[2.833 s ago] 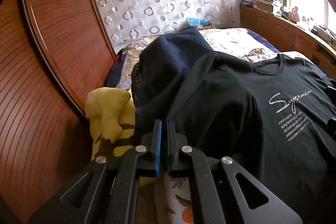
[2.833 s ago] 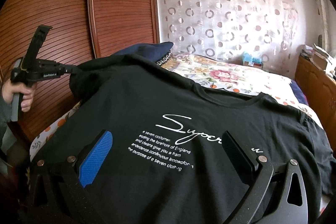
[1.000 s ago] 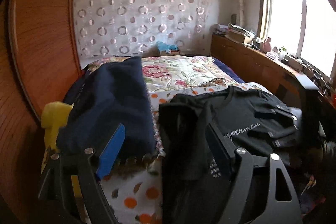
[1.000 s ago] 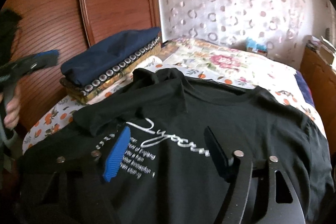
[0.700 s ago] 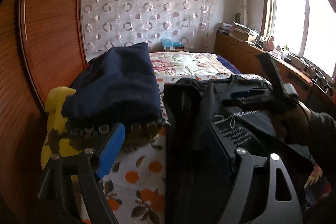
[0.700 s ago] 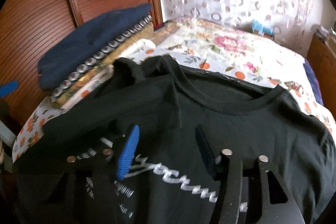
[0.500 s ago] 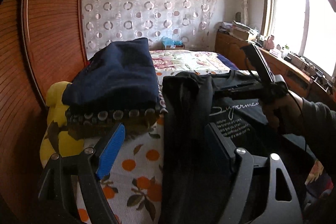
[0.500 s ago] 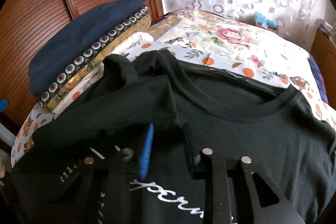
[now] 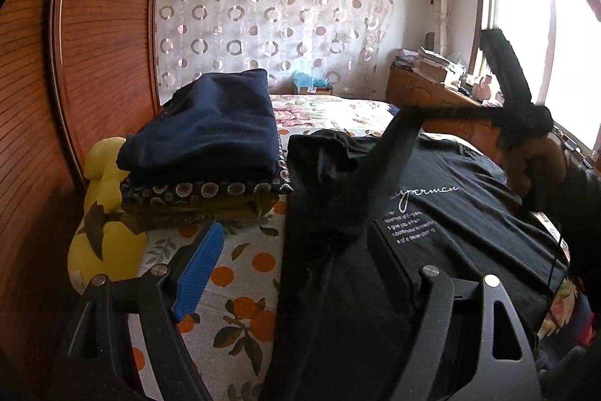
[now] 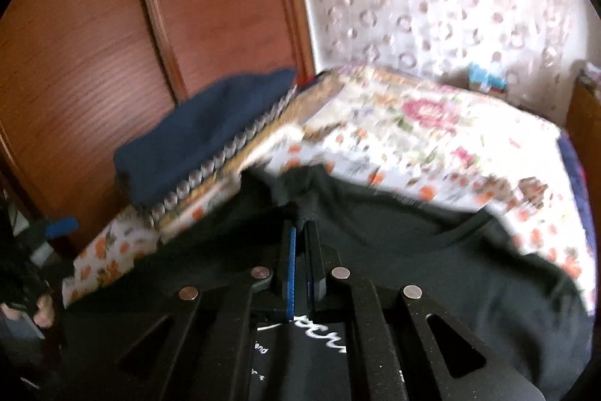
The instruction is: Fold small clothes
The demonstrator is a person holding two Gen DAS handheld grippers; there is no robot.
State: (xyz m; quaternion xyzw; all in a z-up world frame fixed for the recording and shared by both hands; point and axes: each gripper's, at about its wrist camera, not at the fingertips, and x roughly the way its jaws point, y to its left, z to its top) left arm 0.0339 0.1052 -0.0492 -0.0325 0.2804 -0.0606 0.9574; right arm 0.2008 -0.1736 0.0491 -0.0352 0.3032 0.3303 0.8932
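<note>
On a floral bed (image 9: pixel 240 292), the right gripper (image 10: pixel 300 232) pinches a fold of the black T-shirt (image 9: pixel 443 220) and lifts it; the left gripper (image 9: pixel 289 251) hovers spread at its near edge. The thin pinch could slip, dropping the fold crooked.

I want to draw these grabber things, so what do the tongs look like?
Each pair of tongs is matte black plastic: two angled fingers with triangular cut-outs and round silver rivets. On the left tongs, one finger carries a bright blue ribbed pad. The right tongs have a blue pad too. A thin black cable hangs beside the person's dark sleeve.
</note>
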